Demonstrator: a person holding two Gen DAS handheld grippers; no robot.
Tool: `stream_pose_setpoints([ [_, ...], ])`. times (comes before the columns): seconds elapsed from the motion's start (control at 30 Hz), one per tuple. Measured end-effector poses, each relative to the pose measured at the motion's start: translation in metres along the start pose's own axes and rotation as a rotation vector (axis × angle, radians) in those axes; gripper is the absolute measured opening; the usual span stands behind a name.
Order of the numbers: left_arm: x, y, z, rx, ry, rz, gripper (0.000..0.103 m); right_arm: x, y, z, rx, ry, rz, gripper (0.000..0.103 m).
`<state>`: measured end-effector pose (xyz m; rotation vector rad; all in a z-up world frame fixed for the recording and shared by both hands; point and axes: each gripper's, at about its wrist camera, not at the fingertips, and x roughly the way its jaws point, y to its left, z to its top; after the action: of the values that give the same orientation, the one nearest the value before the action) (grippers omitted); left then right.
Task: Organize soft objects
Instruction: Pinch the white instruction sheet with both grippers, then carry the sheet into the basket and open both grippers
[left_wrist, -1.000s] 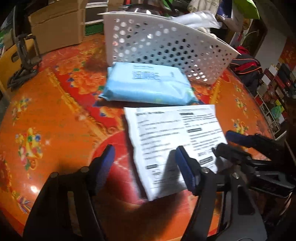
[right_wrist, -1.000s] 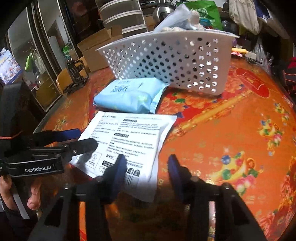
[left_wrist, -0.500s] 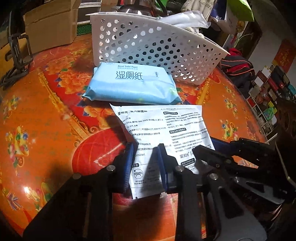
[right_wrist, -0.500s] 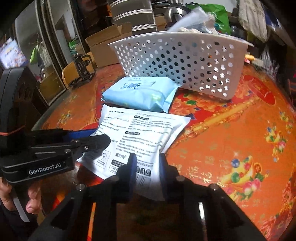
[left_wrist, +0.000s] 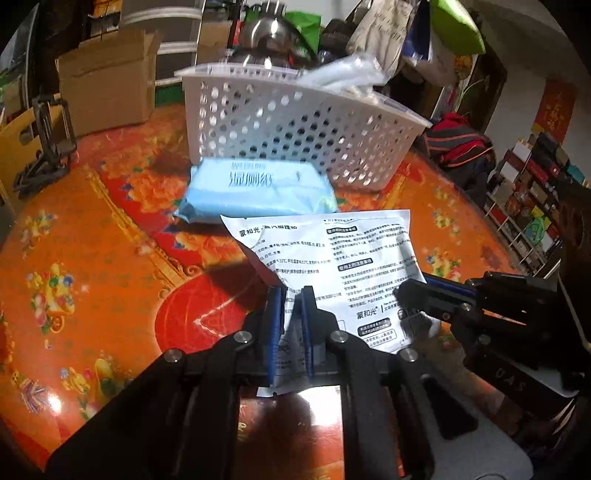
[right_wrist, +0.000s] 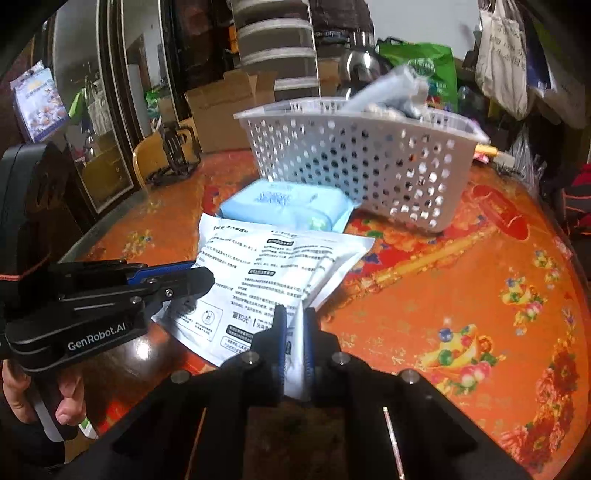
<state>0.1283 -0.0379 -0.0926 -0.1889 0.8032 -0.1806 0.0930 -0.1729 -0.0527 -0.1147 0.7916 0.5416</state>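
Claws pinch our white printed packet (left_wrist: 332, 266) at lower centre: left claw (left_wrist: 291, 295) and right claw (right_wrist: 294, 317) have just closed on its near edge. We see the blue wipes pack (left_wrist: 258, 192) beyond it, against the white basket (left_wrist: 295, 125).

Both the left hand-held gripper (left_wrist: 291, 295) and the right hand-held gripper (right_wrist: 295, 317), tilted downward, have just been closing.

The desk (left_wrist: 92, 229) wears an orange and red cloth patterned with flowers. At its far left edge stands an open cardboard box (left_wrist: 107, 96), with a black metal stand (left_wrist: 48, 136) nearer on the left. Behind, a shiny steel kettle (left_wrist: 269, 33) sits before a green bag (right_wrist: 424, 70). Far right, a red and black bag (left_wrist: 461, 147) lies beside shelves of boxes (left_wrist: 535, 206).
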Motion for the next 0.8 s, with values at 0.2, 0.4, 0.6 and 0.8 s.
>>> stream_pose_setpoints([
  [0.2, -0.032, -0.001, 0.007, 0.009, -0.082, -0.046, 0.009, -0.033, 0.005, 0.013, -0.002, -0.085, 0.006, 0.007],
  [0.4, -0.060, -0.007, 0.021, 0.023, -0.147, -0.061, 0.009, -0.055, 0.009, 0.026, -0.016, -0.136, 0.002, 0.007],
  [0.6, -0.080, -0.015, 0.042, 0.044, -0.192, -0.062, 0.009, -0.075, 0.009, 0.052, -0.033, -0.191, -0.022, 0.007],
  [0.8, -0.096, -0.024, 0.093, 0.070, -0.243, -0.069, 0.009, -0.087, -0.011, 0.115, -0.026, -0.256, -0.056, 0.006],
])
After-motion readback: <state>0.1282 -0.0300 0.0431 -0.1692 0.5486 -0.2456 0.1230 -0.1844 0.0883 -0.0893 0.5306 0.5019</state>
